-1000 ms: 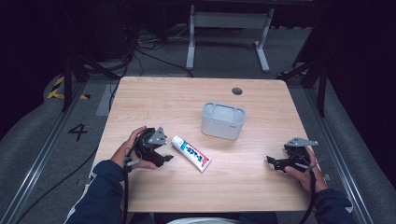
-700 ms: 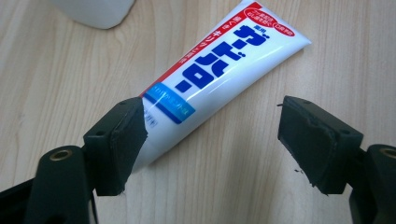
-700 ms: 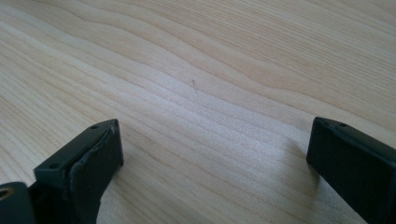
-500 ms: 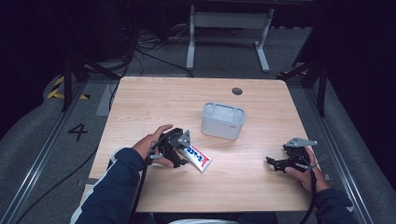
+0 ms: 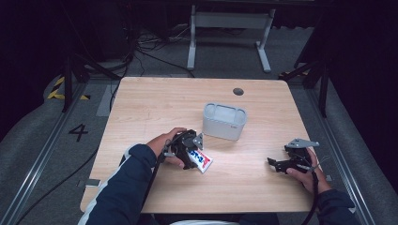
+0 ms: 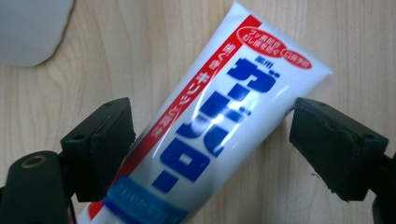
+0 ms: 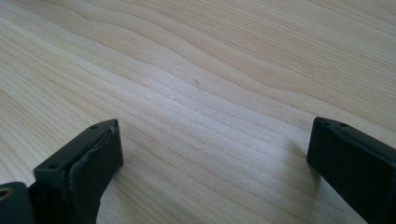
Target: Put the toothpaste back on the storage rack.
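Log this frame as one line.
left hand-held gripper: open, straddling white-and-blue toothpaste tube | right hand-held gripper: open, over bare wooden table | grey plastic bin: untouched

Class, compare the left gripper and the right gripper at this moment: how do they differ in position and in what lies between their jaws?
The left gripper straddles the toothpaste tube; the right gripper has bare table between its jaws. The left sits near the grey bin; the right sits farther off. Both are open.

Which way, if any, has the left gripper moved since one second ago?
Yes. The left gripper has moved rightward across the table, closer to the grey container, and now straddles the toothpaste tube with its jaws open.
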